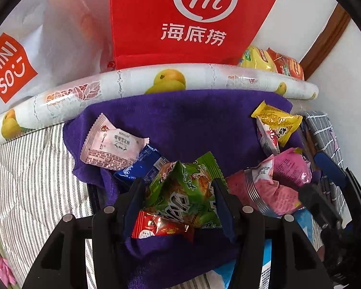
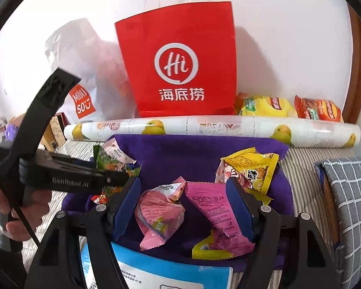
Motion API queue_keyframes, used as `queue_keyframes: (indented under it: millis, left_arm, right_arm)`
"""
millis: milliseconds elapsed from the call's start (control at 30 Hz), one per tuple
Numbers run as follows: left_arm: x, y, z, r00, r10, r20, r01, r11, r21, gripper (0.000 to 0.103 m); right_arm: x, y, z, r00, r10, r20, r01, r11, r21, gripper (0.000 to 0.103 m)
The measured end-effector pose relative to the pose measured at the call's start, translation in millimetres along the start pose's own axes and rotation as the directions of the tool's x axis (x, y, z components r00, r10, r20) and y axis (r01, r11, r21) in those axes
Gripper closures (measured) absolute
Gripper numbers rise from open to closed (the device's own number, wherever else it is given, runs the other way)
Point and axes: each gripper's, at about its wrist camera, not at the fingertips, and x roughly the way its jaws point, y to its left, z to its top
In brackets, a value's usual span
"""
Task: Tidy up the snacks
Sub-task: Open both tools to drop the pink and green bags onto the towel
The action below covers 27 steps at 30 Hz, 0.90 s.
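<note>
Purple towel (image 1: 192, 120) lies under both claws, spread over a striped bed cover (image 1: 31, 168), and the snack packets sit scattered on it. The left claw (image 1: 178, 192) points steeply down, and its two blue-padded fingers (image 1: 132, 200) close on a crumpled green snack packet (image 1: 187, 187); a red packet (image 1: 156, 226) lies just below that, between the arms of the claw. Ahead and to its left are a pale pink packet (image 1: 110, 147) and a blue packet (image 1: 142, 166) partly under it. To its right lie two pink packets (image 1: 276, 180), and farther ahead on that side a yellow packet (image 1: 276, 122).

The right claw (image 2: 184, 202) tilts down less sharply. Its jaws stand apart, with the two pink packets lying loose between them, neither pad pressing on either one. The yellow packet sits just beyond its right finger.

Only the right wrist view shows the person's hand (image 2: 19, 204) wrapped round the left gripper's handle, off to its left, and a white-and-blue bag (image 2: 156, 265) directly below the claw. It also shows the whole red paper bag (image 2: 180, 60) standing behind a fruit-printed roll (image 2: 211, 127), with a grey checked cushion (image 2: 349, 204) at right. The left wrist view alone gives the green packet's grip up close, with the right claw's dark tip (image 1: 317, 197) at its right edge.
</note>
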Motion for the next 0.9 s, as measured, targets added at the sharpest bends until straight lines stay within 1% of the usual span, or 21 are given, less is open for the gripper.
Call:
queue_keyframes:
  millis: [367, 533, 667, 733, 900]
  left_arm:
    - [3, -6, -2, 1.000, 0.010, -0.012, -0.009, 1.000, 0.026, 0.048]
    - [3, -5, -2, 1.000, -0.004, -0.016, 0.004, 1.000, 0.022, 0.048]
    - [-2, -5, 0, 0.998, -0.054, -0.012, 0.055, 0.998, 0.017, 0.048]
    - [-5, -6, 0, 0.997, -0.077, -0.008, 0.077, 0.997, 0.016, 0.042]
    - [-13, -6, 2, 0.997, -0.080, 0.005, 0.080, 0.997, 0.015, 0.040]
  right_arm:
    - [2, -19, -1, 0.999, 0.038, -0.001, -0.037, 0.993, 0.112, 0.030]
    - [2, -16, -1, 0.999, 0.032, 0.001, -0.032, 0.995, 0.098, 0.030]
    - [2, -14, -2, 1.000, 0.024, 0.005, -0.025, 0.996, 0.086, 0.030]
    - [2, -13, -2, 1.000, 0.027, 0.008, -0.028, 0.996, 0.081, 0.030]
    - [-2, -9, -3, 0.999, 0.032, 0.029, -0.034, 0.998, 0.056, 0.030]
